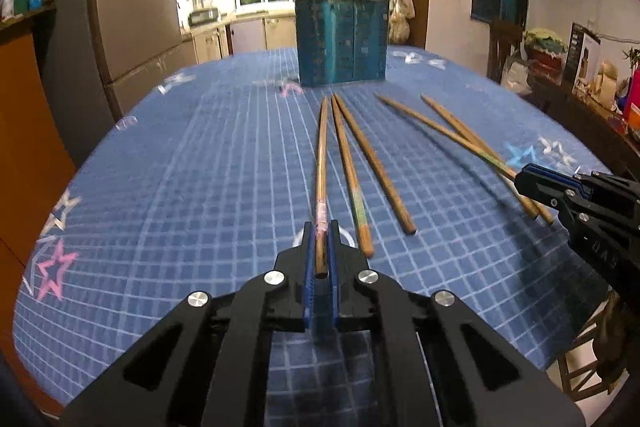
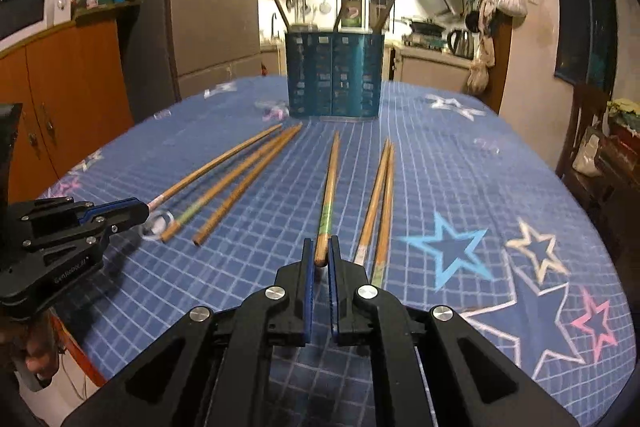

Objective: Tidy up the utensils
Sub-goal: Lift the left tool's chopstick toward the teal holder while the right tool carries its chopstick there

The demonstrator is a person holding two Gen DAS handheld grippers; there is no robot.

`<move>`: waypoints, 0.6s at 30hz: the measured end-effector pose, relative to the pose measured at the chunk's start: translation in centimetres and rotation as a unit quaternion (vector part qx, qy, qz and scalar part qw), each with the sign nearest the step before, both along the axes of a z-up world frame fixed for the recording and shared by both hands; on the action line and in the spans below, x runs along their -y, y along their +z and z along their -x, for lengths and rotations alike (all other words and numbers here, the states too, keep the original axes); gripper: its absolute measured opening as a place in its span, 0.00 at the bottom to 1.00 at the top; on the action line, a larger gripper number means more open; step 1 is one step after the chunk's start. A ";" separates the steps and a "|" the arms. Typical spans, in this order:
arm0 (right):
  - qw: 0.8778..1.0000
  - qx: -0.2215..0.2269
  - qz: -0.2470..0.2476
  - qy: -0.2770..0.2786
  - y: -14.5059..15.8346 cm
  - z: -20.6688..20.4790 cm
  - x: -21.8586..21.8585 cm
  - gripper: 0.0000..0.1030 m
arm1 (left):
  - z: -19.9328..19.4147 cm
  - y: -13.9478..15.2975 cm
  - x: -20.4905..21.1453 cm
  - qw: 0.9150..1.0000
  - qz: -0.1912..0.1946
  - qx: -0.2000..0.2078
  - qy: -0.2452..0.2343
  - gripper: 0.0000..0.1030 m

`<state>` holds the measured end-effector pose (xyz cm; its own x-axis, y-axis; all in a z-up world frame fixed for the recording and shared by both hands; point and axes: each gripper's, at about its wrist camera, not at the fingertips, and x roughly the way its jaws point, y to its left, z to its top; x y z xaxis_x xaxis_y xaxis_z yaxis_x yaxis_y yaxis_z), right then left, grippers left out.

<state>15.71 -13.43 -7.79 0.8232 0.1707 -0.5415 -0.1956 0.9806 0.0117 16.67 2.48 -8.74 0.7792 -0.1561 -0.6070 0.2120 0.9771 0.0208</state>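
In the left wrist view my left gripper (image 1: 321, 227) is shut on the thick end of a pink-banded chopstick (image 1: 322, 155) that points toward the blue utensil holder (image 1: 342, 41). Two more chopsticks (image 1: 360, 167) lie just right of it on the cloth. In the right wrist view my right gripper (image 2: 320, 247) is shut on the end of a green-banded chopstick (image 2: 330, 187). Two chopsticks (image 2: 380, 199) lie to its right. The left gripper (image 2: 136, 211) shows at the left edge. The holder (image 2: 334, 75) stands at the far end with a few utensils in it.
The oval table (image 2: 500, 187) wears a blue checked cloth with stars. A wooden chair (image 2: 588, 131) stands by its right edge and an orange cabinet (image 2: 72, 87) by its left. A cluttered sideboard (image 1: 592, 83) sits further right.
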 end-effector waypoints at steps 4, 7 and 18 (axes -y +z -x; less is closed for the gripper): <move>1.000 0.031 -0.001 0.004 2.3 1.1 0.3 0.07 | 1.2 2.4 -0.5 1.000 0.007 0.030 0.001 0.04; 0.998 0.054 -0.004 0.004 4.3 1.9 0.7 0.07 | 1.9 4.1 -0.6 0.999 0.011 0.048 -0.002 0.04; 0.994 0.106 -0.003 0.020 8.8 2.8 1.1 0.07 | 2.1 6.0 -2.1 0.998 0.010 0.062 0.005 0.05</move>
